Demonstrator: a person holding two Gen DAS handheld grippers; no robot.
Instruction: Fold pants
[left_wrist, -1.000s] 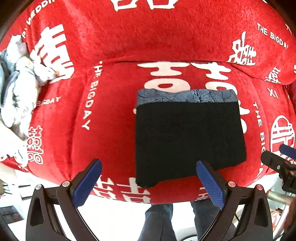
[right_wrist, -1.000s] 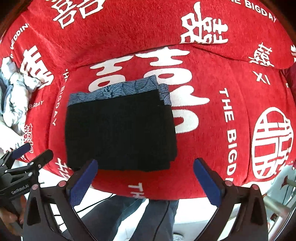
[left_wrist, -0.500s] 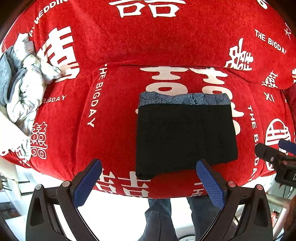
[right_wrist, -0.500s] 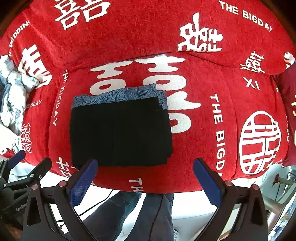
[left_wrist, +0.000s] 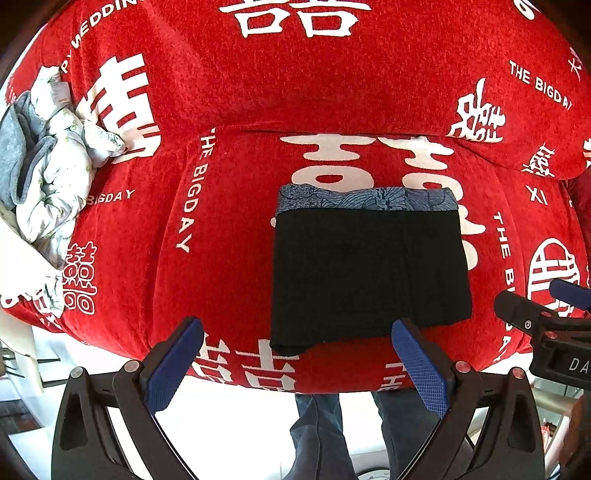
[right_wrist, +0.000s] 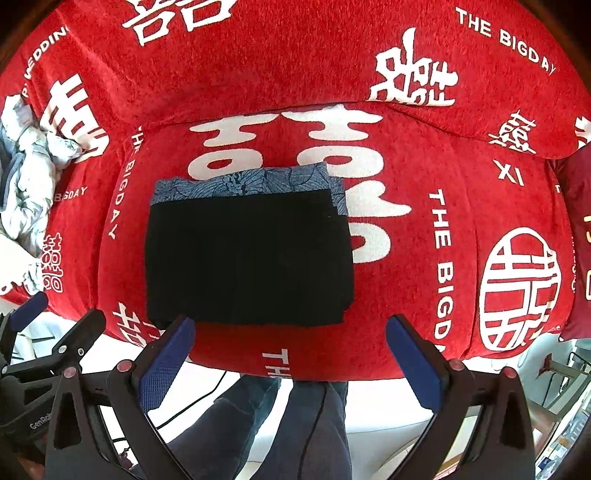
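Note:
The black pants (left_wrist: 369, 273) lie folded into a neat rectangle on the red sofa seat, with a blue patterned garment (left_wrist: 365, 199) showing under their far edge. They also show in the right wrist view (right_wrist: 247, 258). My left gripper (left_wrist: 295, 354) is open and empty, held back above the seat's front edge. My right gripper (right_wrist: 291, 350) is open and empty too, also back from the pants. Each gripper shows at the other view's side edge.
The red sofa cover (left_wrist: 221, 221) with white lettering spans both views. A crumpled pale and grey pile of clothes (left_wrist: 44, 158) lies at the seat's left end. A dark red cushion (right_wrist: 576, 240) sits at the right. The person's legs (right_wrist: 295, 424) stand below the seat edge.
Both grippers have pulled back and up from the folded pants, so the sofa looks smaller and farther. The pants have not moved.

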